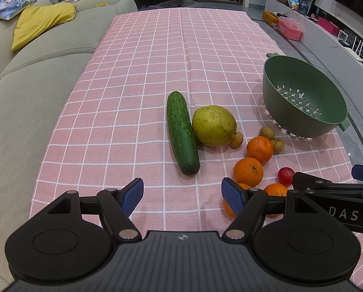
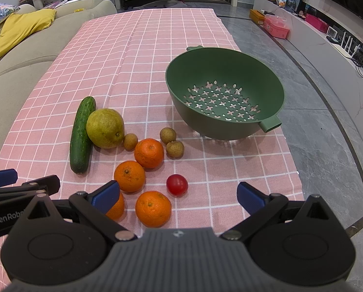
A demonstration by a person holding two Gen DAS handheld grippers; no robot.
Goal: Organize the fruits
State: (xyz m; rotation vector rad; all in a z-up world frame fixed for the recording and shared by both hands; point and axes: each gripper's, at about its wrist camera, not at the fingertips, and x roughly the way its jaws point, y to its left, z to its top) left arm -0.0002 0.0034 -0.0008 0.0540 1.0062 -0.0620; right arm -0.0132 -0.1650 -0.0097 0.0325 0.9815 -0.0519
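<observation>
A cucumber point(image 1: 182, 133) point(image 2: 82, 135) lies beside a green pear point(image 1: 214, 125) point(image 2: 105, 128) on the pink checked cloth. Several oranges point(image 2: 149, 152) point(image 1: 259, 149), three small brown longans point(image 2: 167, 135) point(image 1: 267, 132) and a red tomato point(image 2: 177, 184) point(image 1: 286, 176) lie close by. An empty green colander point(image 2: 230, 73) point(image 1: 327, 82) stands beyond them on the right. My left gripper point(image 1: 182, 196) is open, just short of the cucumber's near end. My right gripper point(image 2: 178, 196) is open, with an orange point(image 2: 153, 208) and the tomato in front of it. Neither holds anything.
A grey sofa point(image 1: 35, 73) with a yellow cushion point(image 1: 42, 23) runs along the table's left side. The cloth point(image 1: 169, 48) stretches far ahead. On the right are a grey floor point(image 2: 327, 133), a low white shelf point(image 2: 339, 56) and pink boxes point(image 2: 277, 28).
</observation>
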